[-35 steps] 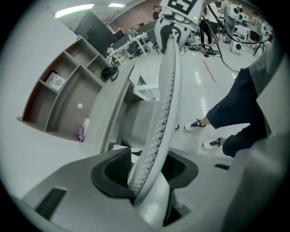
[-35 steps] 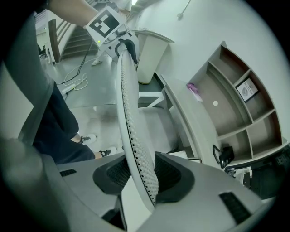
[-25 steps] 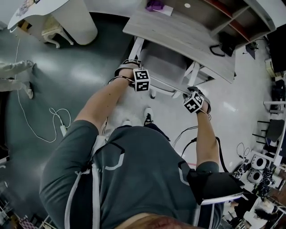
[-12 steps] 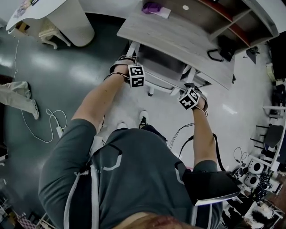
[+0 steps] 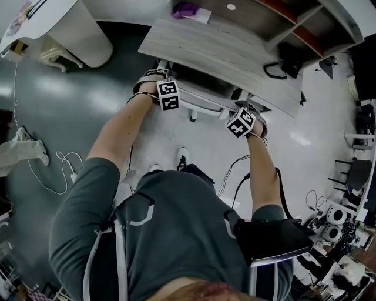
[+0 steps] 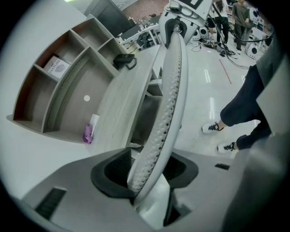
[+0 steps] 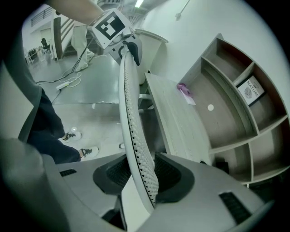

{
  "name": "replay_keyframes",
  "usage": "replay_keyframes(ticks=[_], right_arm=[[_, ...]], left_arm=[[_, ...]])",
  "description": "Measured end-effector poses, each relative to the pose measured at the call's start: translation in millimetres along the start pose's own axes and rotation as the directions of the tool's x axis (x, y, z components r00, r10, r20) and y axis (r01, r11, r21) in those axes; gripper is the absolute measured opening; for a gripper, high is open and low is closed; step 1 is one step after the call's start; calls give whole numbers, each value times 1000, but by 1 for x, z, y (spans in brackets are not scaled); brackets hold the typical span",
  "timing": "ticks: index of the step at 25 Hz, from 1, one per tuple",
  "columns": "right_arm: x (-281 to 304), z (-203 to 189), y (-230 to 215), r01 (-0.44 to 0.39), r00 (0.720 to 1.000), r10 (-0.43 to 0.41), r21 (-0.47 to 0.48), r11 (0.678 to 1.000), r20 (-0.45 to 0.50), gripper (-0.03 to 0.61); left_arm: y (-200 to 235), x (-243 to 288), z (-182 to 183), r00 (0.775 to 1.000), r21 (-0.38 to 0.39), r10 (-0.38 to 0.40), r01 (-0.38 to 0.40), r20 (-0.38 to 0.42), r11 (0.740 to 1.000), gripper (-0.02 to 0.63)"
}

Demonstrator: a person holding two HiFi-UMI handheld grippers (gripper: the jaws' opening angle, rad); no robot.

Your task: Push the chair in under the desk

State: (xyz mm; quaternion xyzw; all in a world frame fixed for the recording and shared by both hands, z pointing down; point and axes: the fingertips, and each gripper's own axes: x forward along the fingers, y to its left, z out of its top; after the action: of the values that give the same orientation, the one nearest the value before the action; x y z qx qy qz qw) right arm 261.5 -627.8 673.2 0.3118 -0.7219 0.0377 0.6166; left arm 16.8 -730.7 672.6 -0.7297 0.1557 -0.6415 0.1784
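Has driven the chair (image 5: 202,107) further beneath the table (image 5: 235,53) within the last second, leaving only its perforated backrest out just before the table's front edge. Grips that backrest's top rail with the left gripper (image 5: 167,96) toward the table's left end and with the right gripper (image 5: 241,121) toward its right end, both clamped across the rail. Looks nearly done; probably needs only a short last shove, then letting go.

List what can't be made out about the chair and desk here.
- Chair: head view, the desk covers most of it beyond the backrest.
- Box print: right gripper view, too small to read.
- Purple item: every view, too small to identify.
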Motion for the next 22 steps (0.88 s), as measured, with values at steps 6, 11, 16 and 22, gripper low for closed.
replay_keyframes(ticks=[6, 11, 16, 22], right_arm=[[9, 0, -22, 6, 1000, -6, -11, 1000, 5, 156], [14, 1, -38, 16, 1000, -16, -12, 1000, 10, 158], [15, 4, -44, -22, 1000, 23, -13, 1000, 17, 160], [19, 3, -46, -12, 1000, 13, -21, 1000, 21, 160]], left_arm=[[17, 11, 7, 1000, -9, -9, 9, -19, 1000, 190], [31, 19, 13, 1000, -8, 1, -2, -23, 1000, 190], [39, 25, 12, 998, -2, 0, 0, -60, 1000, 190], [39, 26, 11, 998, 5, 1, -1, -65, 1000, 190]])
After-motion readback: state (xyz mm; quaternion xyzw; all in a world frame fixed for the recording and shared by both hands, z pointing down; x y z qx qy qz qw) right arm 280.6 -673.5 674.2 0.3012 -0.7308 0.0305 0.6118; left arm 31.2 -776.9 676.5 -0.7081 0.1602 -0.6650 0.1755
